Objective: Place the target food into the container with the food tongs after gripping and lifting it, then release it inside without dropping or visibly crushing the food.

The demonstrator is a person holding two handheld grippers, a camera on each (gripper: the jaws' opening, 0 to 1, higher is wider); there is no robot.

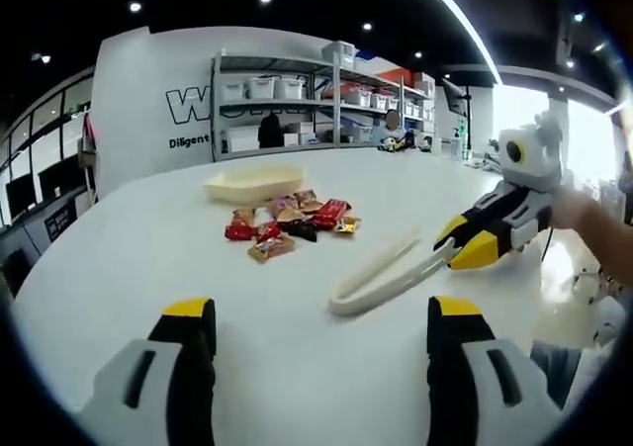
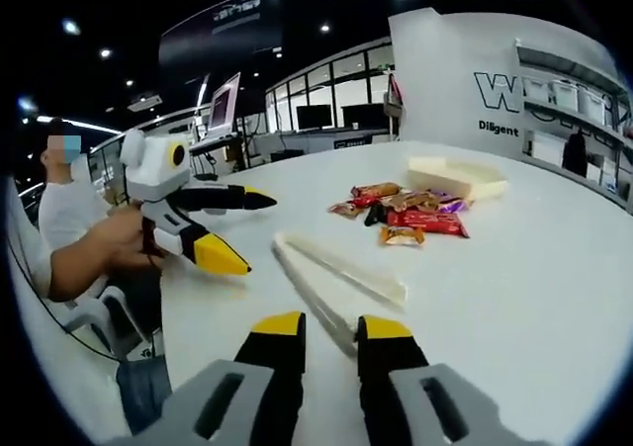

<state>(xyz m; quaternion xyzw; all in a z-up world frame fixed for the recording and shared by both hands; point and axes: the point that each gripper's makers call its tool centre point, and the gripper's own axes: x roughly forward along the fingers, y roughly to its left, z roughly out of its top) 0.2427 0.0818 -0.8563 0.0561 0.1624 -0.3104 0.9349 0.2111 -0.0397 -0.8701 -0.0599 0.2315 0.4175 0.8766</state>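
Note:
Cream food tongs (image 1: 381, 276) lie on the white table (image 1: 129, 258), their arms pointing toward a pile of several wrapped snacks (image 1: 291, 224). Behind the pile sits a shallow cream container (image 1: 255, 182). My right gripper (image 1: 457, 248) comes in from the right and is shut on the tongs' handle end. In the right gripper view the tongs (image 2: 341, 268) run forward from between my right gripper's (image 2: 331, 332) narrow jaws, toward the snacks (image 2: 406, 209) and the container (image 2: 457, 177). My left gripper (image 1: 318, 327) stands wide open above bare table; it appears at left (image 2: 249, 233), held in a hand.
Metal shelves with white bins (image 1: 297, 90) stand against the far wall. A person (image 2: 69, 219) sits at the table's left edge on a white chair (image 2: 99, 317). Bare tabletop spreads between the tongs and the near edge.

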